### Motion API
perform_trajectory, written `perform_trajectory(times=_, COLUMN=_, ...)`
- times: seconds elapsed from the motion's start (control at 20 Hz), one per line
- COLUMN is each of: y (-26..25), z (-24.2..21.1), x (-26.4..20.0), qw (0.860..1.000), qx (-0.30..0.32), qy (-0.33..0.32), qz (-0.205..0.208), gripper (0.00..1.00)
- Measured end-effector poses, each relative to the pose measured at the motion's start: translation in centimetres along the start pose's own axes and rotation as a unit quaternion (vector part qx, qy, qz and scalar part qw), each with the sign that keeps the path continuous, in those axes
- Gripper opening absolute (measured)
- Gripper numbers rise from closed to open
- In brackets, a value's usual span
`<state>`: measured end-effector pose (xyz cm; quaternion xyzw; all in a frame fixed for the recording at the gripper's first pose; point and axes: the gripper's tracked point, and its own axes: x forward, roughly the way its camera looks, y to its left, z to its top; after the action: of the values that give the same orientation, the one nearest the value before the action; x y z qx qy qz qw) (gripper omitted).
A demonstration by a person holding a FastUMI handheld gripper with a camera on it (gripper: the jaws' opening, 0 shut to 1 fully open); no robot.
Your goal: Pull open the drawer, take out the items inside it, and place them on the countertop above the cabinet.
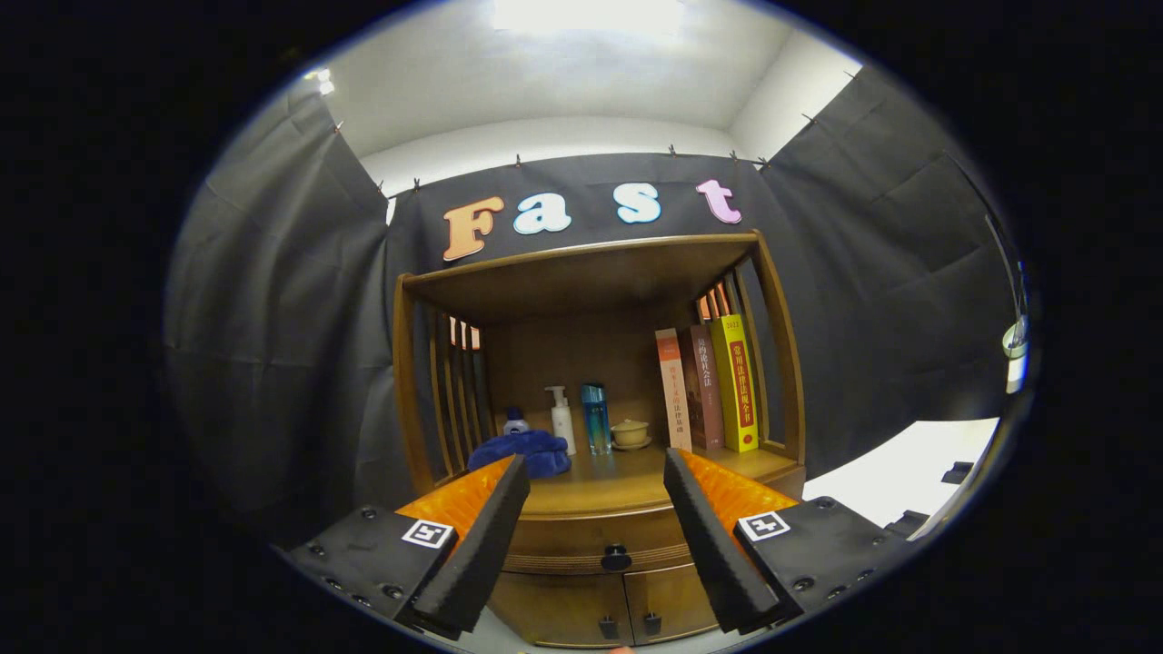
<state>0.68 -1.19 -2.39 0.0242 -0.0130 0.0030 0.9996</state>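
Ahead of the closed drawer [604, 536] — hand-held gripper [595, 472] spread, empty — yellow "2012" book [734, 381] beyond.

Tongs [595, 472], one unit, hand-held: two fingers spread wide apart, gripping nothing, tips level with each other. Position relative to the drawer knob [616, 556]: tongs held short of it and not touching, one finger [477, 545] to each side, the knob showing low in the gap between them. Fingers point straight toward the cabinet front.
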Motion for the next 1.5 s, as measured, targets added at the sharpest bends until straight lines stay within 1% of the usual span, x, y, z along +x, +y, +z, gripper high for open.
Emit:
perform_trajectory(times=0.2, y=-0.3, z=-5.5, x=1.8, qw=1.000, qx=-0.013, qy=0.024, qz=0.005, gripper=0.98)
perform_trajectory(times=0.4, y=1.3, z=-11.2, x=4.2, qw=0.998, qx=-0.033, qy=0.040, qz=0.033, gripper=0.98)
perform_trajectory(times=0.55, y=1.6, z=-15.8, x=6.0, qw=0.997, qx=-0.036, qy=0.054, qz=0.049, gripper=0.98)
perform_trajectory(times=0.7, y=0.7, z=-19.6, x=7.4, qw=0.995, qx=-0.061, qy=0.070, qz=0.040, gripper=0.97)
perform_trajectory(times=0.85, y=-0.4, z=-24.3, x=7.7, qw=0.992, qx=-0.051, qy=0.113, qz=0.032, gripper=0.93)
perform_trajectory(times=0.95, y=-1.5, z=-25.7, x=8.3, qw=0.991, qx=-0.051, qy=0.124, qz=0.016, gripper=0.90)
perform_trajectory(times=1.1, y=-2.2, z=-27.2, x=8.9, qw=0.990, qx=-0.058, qy=0.129, qz=0.010, gripper=0.81)
perform_trajectory(times=1.15, y=-2.5, z=-27.5, x=9.1, qw=0.989, qx=-0.067, qy=0.131, qz=0.007, gripper=0.81)
perform_trajectory(times=1.25, y=-2.7, z=-28.7, x=9.3, qw=0.987, qx=-0.075, qy=0.143, qz=0.005, gripper=0.76)
perform_trajectory(times=1.35, y=-2.8, z=-29.5, x=9.9, qw=0.986, qx=-0.068, qy=0.150, qz=0.001, gripper=0.71)
perform_trajectory(times=1.45, y=-3.3, z=-29.4, x=10.5, qw=0.988, qx=-0.062, qy=0.142, qz=-0.008, gripper=0.66)
perform_trajectory(times=1.5, y=-3.6, z=-29.8, x=10.7, qw=0.987, qx=-0.063, qy=0.147, qz=-0.009, gripper=0.60)
